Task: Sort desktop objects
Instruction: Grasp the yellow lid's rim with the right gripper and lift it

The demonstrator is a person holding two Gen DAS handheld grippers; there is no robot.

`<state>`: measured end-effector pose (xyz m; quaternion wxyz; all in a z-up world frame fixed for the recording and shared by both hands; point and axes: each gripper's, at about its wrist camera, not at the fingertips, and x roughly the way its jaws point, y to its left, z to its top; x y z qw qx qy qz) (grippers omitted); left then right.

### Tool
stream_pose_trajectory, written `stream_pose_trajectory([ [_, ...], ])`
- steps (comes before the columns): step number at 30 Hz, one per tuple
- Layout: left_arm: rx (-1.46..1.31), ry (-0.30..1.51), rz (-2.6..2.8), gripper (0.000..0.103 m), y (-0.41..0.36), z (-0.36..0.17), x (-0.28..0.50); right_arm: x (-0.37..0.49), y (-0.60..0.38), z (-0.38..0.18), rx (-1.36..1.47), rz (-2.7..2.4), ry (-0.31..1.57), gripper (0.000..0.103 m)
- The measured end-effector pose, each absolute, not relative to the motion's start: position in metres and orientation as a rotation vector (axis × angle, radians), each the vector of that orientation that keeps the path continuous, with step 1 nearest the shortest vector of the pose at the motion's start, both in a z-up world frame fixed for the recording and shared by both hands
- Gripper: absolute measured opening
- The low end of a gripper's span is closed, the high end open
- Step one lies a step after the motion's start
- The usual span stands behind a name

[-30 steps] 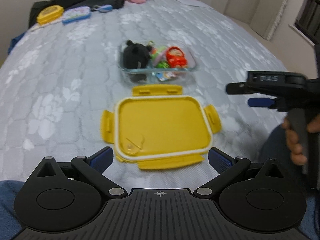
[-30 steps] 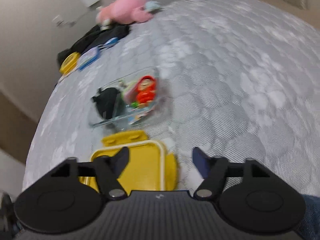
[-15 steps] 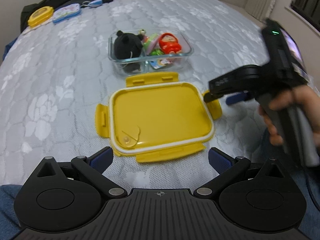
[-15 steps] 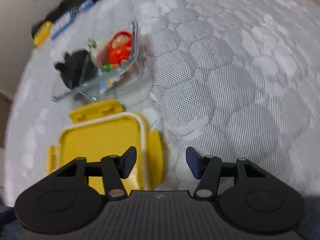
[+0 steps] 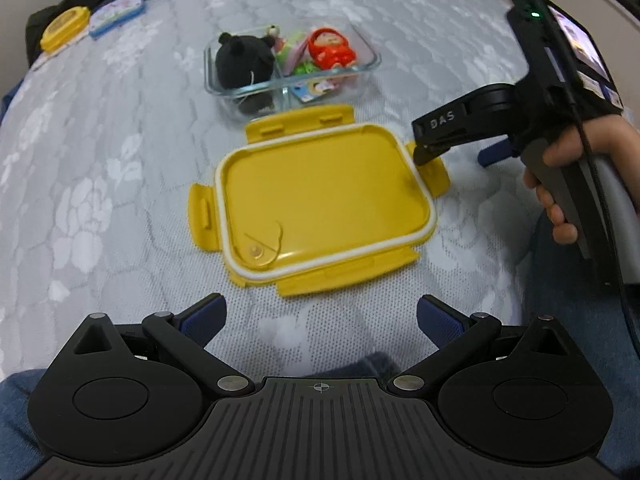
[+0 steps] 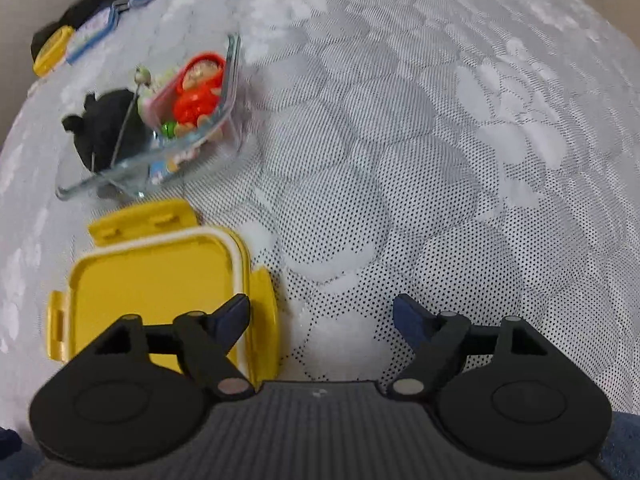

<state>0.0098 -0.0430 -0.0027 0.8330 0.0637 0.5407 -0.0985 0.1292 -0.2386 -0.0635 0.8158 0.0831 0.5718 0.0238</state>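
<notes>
While the yellow lid point(image 5: 326, 196) lies flat and upside-down on the quilted bed point(image 5: 120, 120), white seal ring showing, both tools close in on it. The right hand-held gripper point(image 6: 322, 312) hangs over the lid's right-hand latch tab point(image 5: 434, 176), jaws opening wide, one finger above the lid's edge and the other out over bare quilt, nothing gripped. In the left wrist view that finger tip sits right at the tab. The left hand-held gripper point(image 5: 320, 316) hovers just short of the lid's near edge, jaws spread wide and empty.

Just beyond the lid's far edge sits the glass container point(image 5: 370, 68), already holding a black plush point(image 5: 244, 60), a red figure point(image 5: 330, 50) and small bits.

Now the handling: that lid looks light, thin plastic, stiff in the panel but floppy at the hinged tabs. Grab a tab alone and it may fold. Better, I'd say, to pinch the rim beside the seal. The soft mattress gives, so a finger could dig under the edge. The glass is the heavy, breakable one.
</notes>
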Motion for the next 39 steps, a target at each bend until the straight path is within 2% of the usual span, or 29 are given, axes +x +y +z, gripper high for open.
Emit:
stream_pose_trajectory([
  [4,0.135,1.141,-0.220,0.103,-0.044,-0.004,0.010,0.127,-0.229,-0.065,0.117,0.068,1.194,0.083],
  [5,0.133,1.138,-0.225,0.103,-0.044,-0.003,0.009,0.126,-0.227,-0.065,0.113,0.078,1.182,0.081],
  [7,0.135,1.129,-0.235,0.103,-0.045,-0.001,0.007,0.122,-0.224,-0.063,0.124,0.122,1.166,0.068],
  [9,0.138,1.120,-0.244,0.103,-0.047,0.002,0.005,0.119,-0.218,-0.061,0.128,0.189,1.176,0.061],
  [11,0.142,1.110,-0.254,0.103,-0.048,0.005,0.002,0.119,-0.213,-0.063,0.142,0.260,1.203,0.062],
  [13,0.146,1.103,-0.263,0.103,-0.048,0.006,0.001,0.121,-0.211,-0.064,0.200,0.312,1.225,0.075],
  [14,0.147,1.102,-0.265,0.103,-0.047,0.005,0.002,0.122,-0.212,-0.063,0.235,0.320,1.228,0.077],
  [18,0.123,1.111,-0.242,0.103,-0.039,0.004,0.000,0.127,-0.217,-0.063,0.356,0.351,1.252,0.077],
  [22,0.107,1.117,-0.223,0.103,-0.035,0.003,0.000,0.130,-0.198,-0.067,0.202,0.335,1.245,0.068],
  [23,0.113,1.117,-0.223,0.103,-0.035,0.004,0.000,0.128,-0.193,-0.066,0.165,0.340,1.226,0.062],
  [24,0.119,1.116,-0.224,0.103,-0.035,0.004,0.000,0.127,-0.189,-0.065,0.129,0.344,1.207,0.041],
  [25,0.125,1.113,-0.227,0.103,-0.036,0.004,0.001,0.125,-0.187,-0.063,0.106,0.349,1.190,0.030],
  [26,0.130,1.108,-0.232,0.103,-0.037,0.005,0.001,0.125,-0.190,-0.060,0.111,0.351,1.181,0.025],
  [29,0.150,1.081,-0.236,0.103,-0.040,0.006,0.002,0.128,-0.210,-0.052,0.244,0.379,1.176,0.019],
  [31,0.174,1.044,-0.237,0.103,-0.045,0.009,0.003,0.130,-0.224,-0.043,0.332,0.409,1.155,0.010],
  [34,0.212,0.979,-0.267,0.103,-0.059,0.016,0.003,0.130,-0.241,-0.022,0.420,0.446,1.111,0.010],
  [39,0.370,0.907,-0.304,0.103,-0.095,0.009,0.009,0.123,-0.239,0.007,0.383,0.492,1.055,0.011],
])
